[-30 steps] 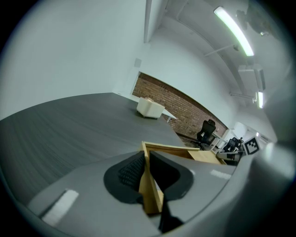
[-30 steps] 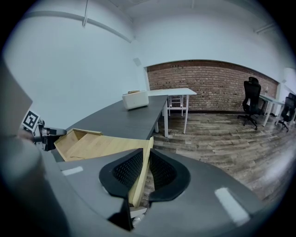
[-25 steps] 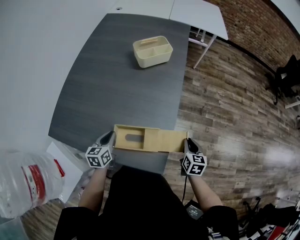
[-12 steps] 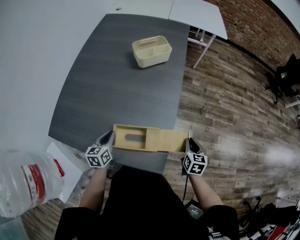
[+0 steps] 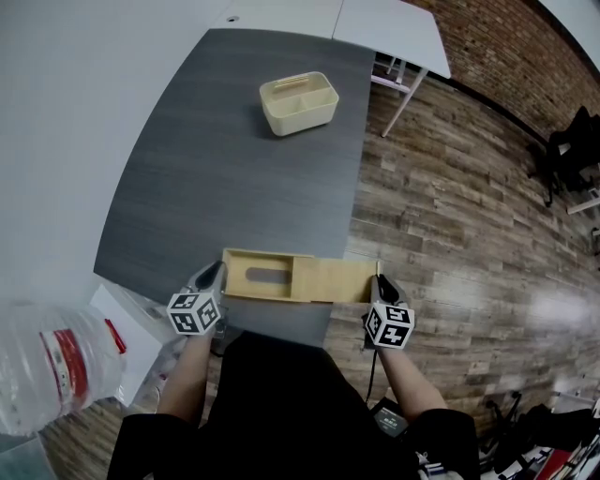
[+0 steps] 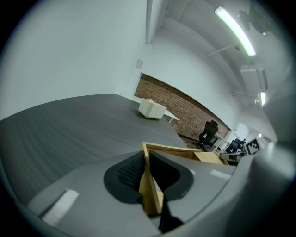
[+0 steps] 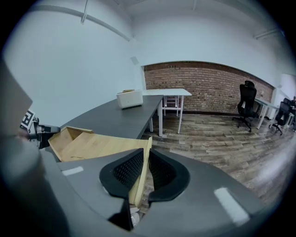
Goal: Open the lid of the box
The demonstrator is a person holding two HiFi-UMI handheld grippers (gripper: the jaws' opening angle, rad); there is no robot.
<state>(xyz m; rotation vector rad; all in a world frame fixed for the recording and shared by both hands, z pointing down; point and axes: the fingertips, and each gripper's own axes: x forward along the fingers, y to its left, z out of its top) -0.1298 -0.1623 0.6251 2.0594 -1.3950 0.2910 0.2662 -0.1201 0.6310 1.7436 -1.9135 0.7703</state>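
A light wooden box lies along the near edge of the dark grey table. Its sliding lid is drawn out to the right, past the table's edge, and the left half of the box is uncovered. My left gripper is shut on the box's left end wall, with the thin board pinched between its pads. My right gripper is shut on the lid's right end. In the right gripper view the lid runs away toward the open box.
A cream caddy stands on the far part of the table. A white table stands beyond it, over wood flooring. A large plastic water bottle sits at lower left. Black office chairs stand by the brick wall.
The lid has slid slightly further right out of the box, with the right gripper on it. The left gripper keeps its hold on the box's end.
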